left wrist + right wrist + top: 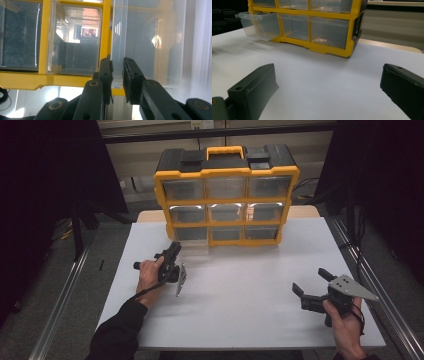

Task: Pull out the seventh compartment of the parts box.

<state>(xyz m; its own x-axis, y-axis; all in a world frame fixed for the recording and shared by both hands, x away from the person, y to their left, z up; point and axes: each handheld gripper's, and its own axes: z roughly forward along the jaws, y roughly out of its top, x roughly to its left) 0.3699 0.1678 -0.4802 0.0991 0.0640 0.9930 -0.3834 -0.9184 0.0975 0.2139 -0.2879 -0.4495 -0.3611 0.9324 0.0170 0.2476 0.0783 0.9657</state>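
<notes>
A yellow and black drawer cabinet (pixel 226 171) with clear drawers stands at the table's far side. Its bottom-left drawer (pixel 259 25) is pulled partway out over the table. My left gripper (pixel 175 249), held in a hand and turned on its side, reaches that drawer's front. In the left gripper view its jaws (pixel 117 62) are shut on the drawer's clear front tab (pixel 118 37), one pad on each side. My right gripper (pixel 310 280) rests at the near right of the table, jaws wide open and nothing between them (pixel 329 72).
The white table top (pixel 235 290) lies between the two grippers. The cabinet's yellow frame (pixel 45 80) and its other closed drawers (pixel 329 31) sit behind. Metal rails (pixel 365 275) run along both table sides; dark curtains hang beyond.
</notes>
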